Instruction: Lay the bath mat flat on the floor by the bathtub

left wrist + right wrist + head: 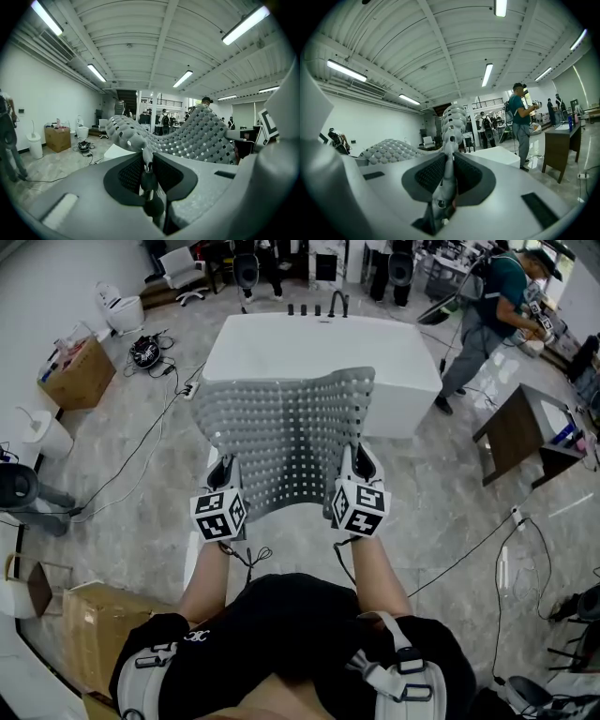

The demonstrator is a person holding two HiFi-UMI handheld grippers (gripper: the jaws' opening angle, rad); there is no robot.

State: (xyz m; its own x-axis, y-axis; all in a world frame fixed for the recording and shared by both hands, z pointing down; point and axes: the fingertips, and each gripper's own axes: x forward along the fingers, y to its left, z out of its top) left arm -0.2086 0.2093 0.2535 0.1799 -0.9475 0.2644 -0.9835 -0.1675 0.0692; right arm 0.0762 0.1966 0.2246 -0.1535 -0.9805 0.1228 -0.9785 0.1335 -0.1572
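Nearest the person, the left claw point(223, 474) and the right claw point(358, 463) sit side by side at about waist height, marker cubes facing up. Each is closed down to a narrow slit on the near edge of the bath mat point(281, 437). The left gripper view shows a fold of grey mat pinched tight between the dark pads, and the right gripper view shows the same on its side. The left claw grips near one near corner and the right claw near the other, so that edge is stretched between them.

From there the mat runs straight away from the person toward the bathtub point(281, 348). It is a grey sheet full of small holes, held up in the air above the floor point(450, 493), not lying on it. It dips in the middle and its far right corner lifts and curls. Its far edge overlaps the tub's near rim in the head view. I cannot tell whether its longer side runs toward the tub or across.

Behind the white tub stand dark taps point(319, 308). Off to the left there is a cardboard box point(77, 374), and to the far right a person in a teal top point(497, 306).
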